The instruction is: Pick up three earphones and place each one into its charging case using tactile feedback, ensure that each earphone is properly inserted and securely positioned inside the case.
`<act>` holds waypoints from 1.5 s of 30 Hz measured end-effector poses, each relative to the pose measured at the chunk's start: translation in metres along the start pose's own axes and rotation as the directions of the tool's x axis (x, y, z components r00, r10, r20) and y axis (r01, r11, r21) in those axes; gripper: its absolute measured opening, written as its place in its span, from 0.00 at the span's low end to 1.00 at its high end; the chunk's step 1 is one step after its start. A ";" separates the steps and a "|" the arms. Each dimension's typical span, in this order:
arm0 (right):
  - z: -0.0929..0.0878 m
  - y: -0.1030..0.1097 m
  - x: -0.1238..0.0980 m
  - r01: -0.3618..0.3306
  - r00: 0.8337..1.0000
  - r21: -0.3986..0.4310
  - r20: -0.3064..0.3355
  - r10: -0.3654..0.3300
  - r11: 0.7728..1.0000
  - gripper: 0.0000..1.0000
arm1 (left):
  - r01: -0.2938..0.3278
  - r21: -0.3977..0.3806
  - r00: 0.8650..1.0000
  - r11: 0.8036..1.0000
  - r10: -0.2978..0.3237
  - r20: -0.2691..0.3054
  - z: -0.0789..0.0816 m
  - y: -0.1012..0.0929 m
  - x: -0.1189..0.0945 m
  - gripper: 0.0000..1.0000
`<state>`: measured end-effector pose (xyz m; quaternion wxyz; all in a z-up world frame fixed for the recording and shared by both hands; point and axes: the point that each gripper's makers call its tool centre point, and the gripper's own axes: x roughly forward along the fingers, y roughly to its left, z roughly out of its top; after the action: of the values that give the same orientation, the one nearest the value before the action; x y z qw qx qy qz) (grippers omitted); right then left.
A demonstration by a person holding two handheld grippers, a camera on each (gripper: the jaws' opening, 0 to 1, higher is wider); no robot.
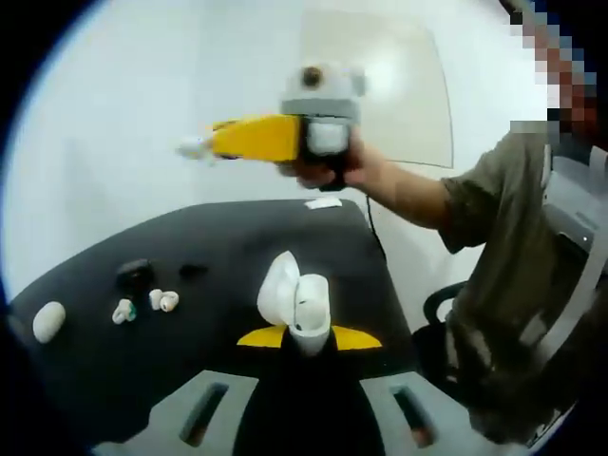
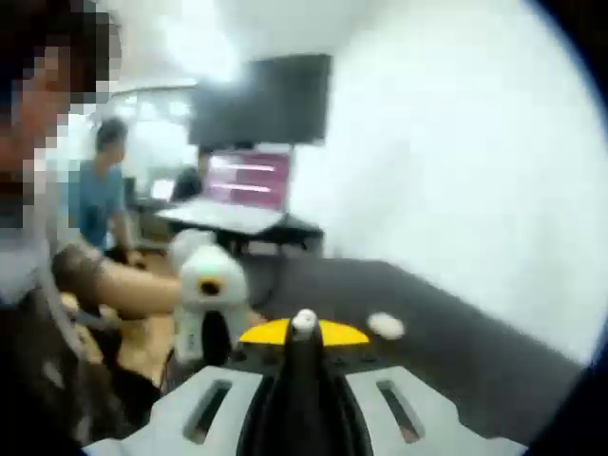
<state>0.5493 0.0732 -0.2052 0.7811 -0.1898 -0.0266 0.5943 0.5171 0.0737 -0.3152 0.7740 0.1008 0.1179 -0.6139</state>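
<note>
Closed case: a white, egg-shaped charging case (image 1: 48,321) lay farthest left of the open case, near the edge of the black counter (image 1: 237,237).
Black case: a dark charging case (image 1: 135,275) sat left of the open case, nearer the far side of the counter.
Loose earphones: a white earphone with a green tip (image 1: 123,311) and another white earphone (image 1: 163,300) lay on the counter just left of the open case, close together.
Open case: a white charging case with its lid up (image 1: 294,304) was pinched between the fingers of the left gripper (image 1: 309,337).
Right gripper: it (image 1: 195,147) was lifted above the open case; in the right gripper view its fingers (image 2: 302,328) were pressed together on a small white earphone (image 2: 304,321).
Far object: a small white thing (image 2: 385,326) lay on the counter beyond the pinched earphone; too blurred to name.
Risk: the earphone was small and held by its tip, so a tilted approach could seat it crooked or let it slip from the grip.
Risk: pressing down on the open case could twist it in the left gripper's hold.
</note>
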 end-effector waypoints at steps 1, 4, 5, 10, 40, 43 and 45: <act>-0.003 0.004 -0.005 0.005 1.000 -0.042 -0.010 -0.005 0.999 0.12 | 0.000 -0.001 1.000 1.000 0.000 0.000 0.000 0.000 0.000 0.13; -0.011 0.017 -0.015 -0.010 1.000 -0.144 -0.031 0.006 0.990 0.12 | -0.006 -0.003 1.000 1.000 0.006 0.000 0.000 0.003 0.001 0.14; -0.016 0.021 -0.015 -0.026 0.998 -0.163 -0.052 0.018 0.986 0.12 | -0.008 -0.004 1.000 1.000 0.008 0.000 0.001 0.004 0.001 0.14; -0.045 0.042 -0.008 -0.142 0.971 -0.389 -0.232 0.053 0.910 0.12 | -0.015 -0.010 1.000 1.000 0.015 0.000 0.000 0.008 0.000 0.14; -0.054 0.042 -0.001 -0.313 0.866 -0.841 -0.444 -0.231 0.442 0.11 | -0.024 -0.049 1.000 0.998 0.024 -0.006 -0.006 0.012 -0.003 0.14; -0.058 0.042 -0.001 -0.341 0.854 -0.852 -0.458 -0.249 0.398 0.11 | -0.025 -0.047 1.000 0.999 0.025 -0.005 -0.006 0.012 -0.002 0.14; -0.060 0.047 0.000 -0.365 0.850 -0.851 -0.470 -0.238 0.379 0.11 | -0.025 -0.048 1.000 0.999 0.025 -0.006 -0.006 0.012 -0.002 0.14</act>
<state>0.5220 0.0682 -0.2768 0.4906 -0.7454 -0.1319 0.4316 0.5282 0.0804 -0.3196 0.7835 0.0854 0.1332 -0.6009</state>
